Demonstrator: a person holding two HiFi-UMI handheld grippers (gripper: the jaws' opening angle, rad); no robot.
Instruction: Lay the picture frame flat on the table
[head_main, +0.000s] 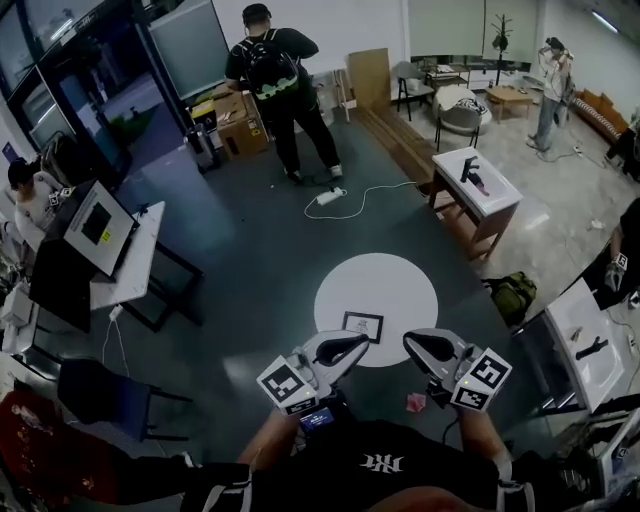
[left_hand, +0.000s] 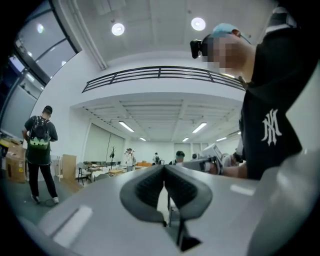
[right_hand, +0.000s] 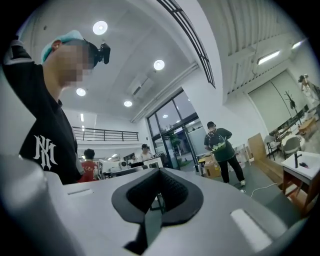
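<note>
Lying flat on the round bench (head_main: 400, 290), frame (head_main: 362, 326) sits just beyond left gripper (head_main: 345, 347), near right gripper (head_main: 425, 347); both pressed together, empty.

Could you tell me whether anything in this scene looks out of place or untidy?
Only minor things: a small pink scrap lies on the floor by the right gripper, and a power strip trails a loose white cable across the open floor. The picture frame sits alone on the round table, looking fine.
</note>
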